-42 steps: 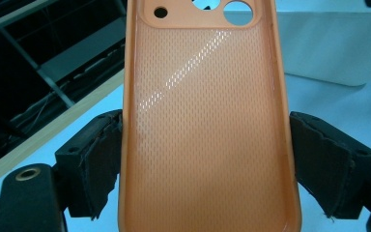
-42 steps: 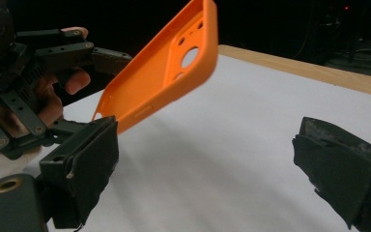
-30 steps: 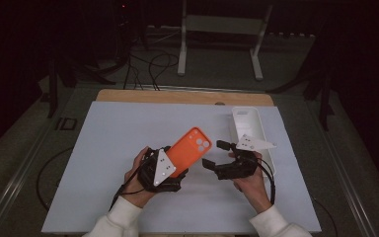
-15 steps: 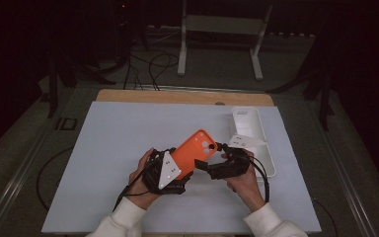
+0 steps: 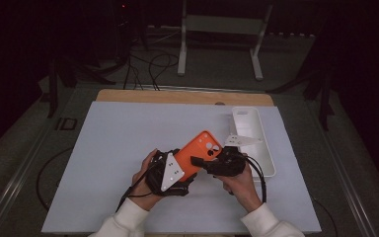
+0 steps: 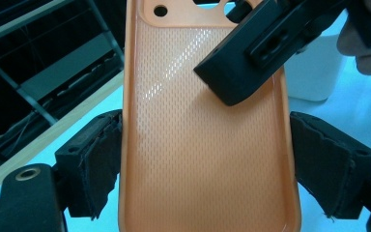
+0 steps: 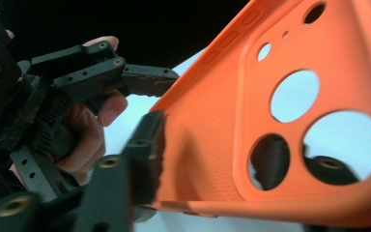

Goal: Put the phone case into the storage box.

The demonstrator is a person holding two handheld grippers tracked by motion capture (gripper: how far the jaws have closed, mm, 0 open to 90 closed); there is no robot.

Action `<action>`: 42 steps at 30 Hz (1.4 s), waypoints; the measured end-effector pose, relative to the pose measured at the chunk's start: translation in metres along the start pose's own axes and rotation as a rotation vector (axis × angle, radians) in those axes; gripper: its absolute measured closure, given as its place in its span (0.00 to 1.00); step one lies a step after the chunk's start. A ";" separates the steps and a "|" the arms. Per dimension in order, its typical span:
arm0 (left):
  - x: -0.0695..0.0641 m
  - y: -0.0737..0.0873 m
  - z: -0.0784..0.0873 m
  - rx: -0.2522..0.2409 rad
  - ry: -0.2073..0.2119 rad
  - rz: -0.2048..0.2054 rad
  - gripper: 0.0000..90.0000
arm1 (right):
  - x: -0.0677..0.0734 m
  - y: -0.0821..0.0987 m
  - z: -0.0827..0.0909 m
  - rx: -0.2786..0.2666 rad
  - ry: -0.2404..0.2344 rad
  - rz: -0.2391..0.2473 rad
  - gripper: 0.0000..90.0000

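Observation:
An orange phone case (image 5: 201,148) is tilted up above the table, its camera holes at the far end. My left gripper (image 5: 185,169) is shut on it across its width; in the left gripper view both pads (image 6: 96,159) press the long edges of the case (image 6: 207,159). My right gripper (image 5: 203,159) comes in from the right at the upper end. Its jaws have just been closing with the case wall (image 7: 212,159) between them. One jaw lies over the ribbed inner face, the other by the back. I see no firm press from my right gripper (image 7: 207,154).
A white rectangular tray (image 5: 268,148) lies at the right of the pale mat (image 5: 118,148), just behind the right hand. A wooden strip runs along the table's far edge, and a metal stand (image 5: 217,24) rises beyond it. Cables trail from both grippers.
The right gripper has moved left onto the case's upper end and its jaws have narrowed around the wall. The left gripper has kept hold of the case, which has sunk slightly.

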State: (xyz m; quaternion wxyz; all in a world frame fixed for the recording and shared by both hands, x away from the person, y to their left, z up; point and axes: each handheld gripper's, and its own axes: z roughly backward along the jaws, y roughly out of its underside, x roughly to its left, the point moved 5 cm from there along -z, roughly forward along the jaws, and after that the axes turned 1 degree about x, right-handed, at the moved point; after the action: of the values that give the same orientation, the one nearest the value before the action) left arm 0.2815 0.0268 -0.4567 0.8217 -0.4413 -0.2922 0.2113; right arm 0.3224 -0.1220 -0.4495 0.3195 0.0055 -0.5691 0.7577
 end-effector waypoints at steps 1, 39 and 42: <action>0.000 0.000 0.000 0.000 0.002 0.001 0.18 | 0.000 0.000 0.000 0.001 -0.001 -0.001 0.62; 0.002 0.001 -0.004 0.003 0.015 0.054 0.16 | 0.013 -0.005 -0.007 0.037 0.066 -0.017 0.98; 0.005 0.001 -0.003 0.006 0.007 0.077 0.11 | 0.013 -0.004 -0.007 0.040 0.067 -0.014 0.98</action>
State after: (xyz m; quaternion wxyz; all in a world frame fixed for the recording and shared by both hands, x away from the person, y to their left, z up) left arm 0.2874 0.0282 -0.4573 0.8153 -0.4503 -0.2715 0.2424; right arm 0.3168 -0.1090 -0.4436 0.3434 -0.0096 -0.5427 0.7664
